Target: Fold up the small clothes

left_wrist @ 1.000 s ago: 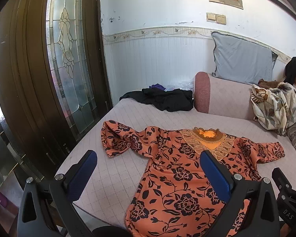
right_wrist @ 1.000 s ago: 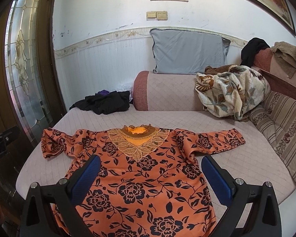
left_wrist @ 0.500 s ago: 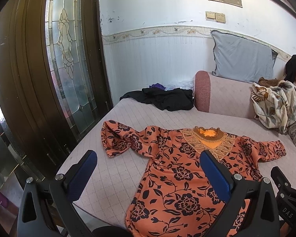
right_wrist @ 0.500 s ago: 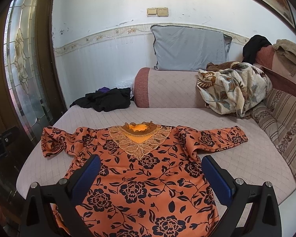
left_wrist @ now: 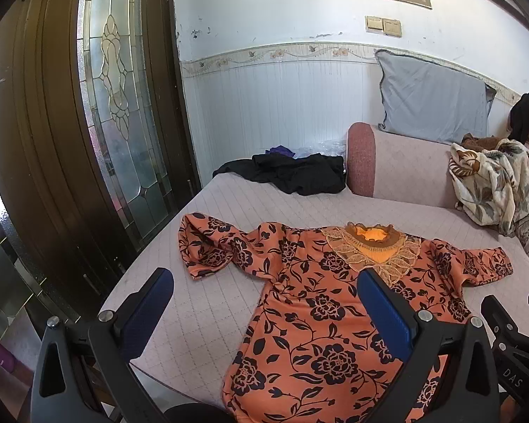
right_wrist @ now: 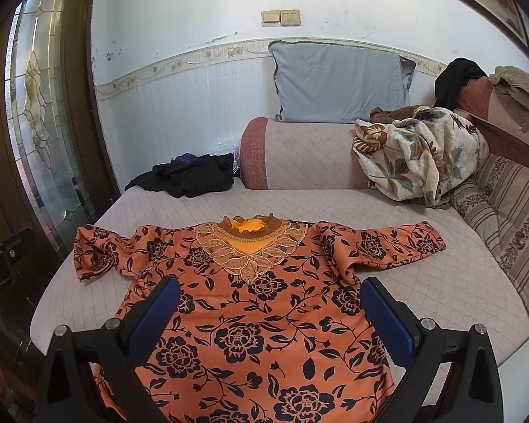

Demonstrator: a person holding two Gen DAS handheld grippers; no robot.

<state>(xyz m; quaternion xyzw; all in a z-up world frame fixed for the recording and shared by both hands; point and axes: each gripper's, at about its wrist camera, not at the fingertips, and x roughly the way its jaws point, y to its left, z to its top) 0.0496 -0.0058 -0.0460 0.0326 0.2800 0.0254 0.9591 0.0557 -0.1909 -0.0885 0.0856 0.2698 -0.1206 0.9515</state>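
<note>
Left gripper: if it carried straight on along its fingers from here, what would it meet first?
Most likely the orange floral blouse, about where its left sleeve joins the body. The left gripper is open and empty, pointing down at the sofa seat. Depth is unclear, so it might touch bare seat beside the blouse.

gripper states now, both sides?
Left claw: open, holding nothing.
Right claw: open, holding nothing, above the orange black-flowered blouse.
</note>
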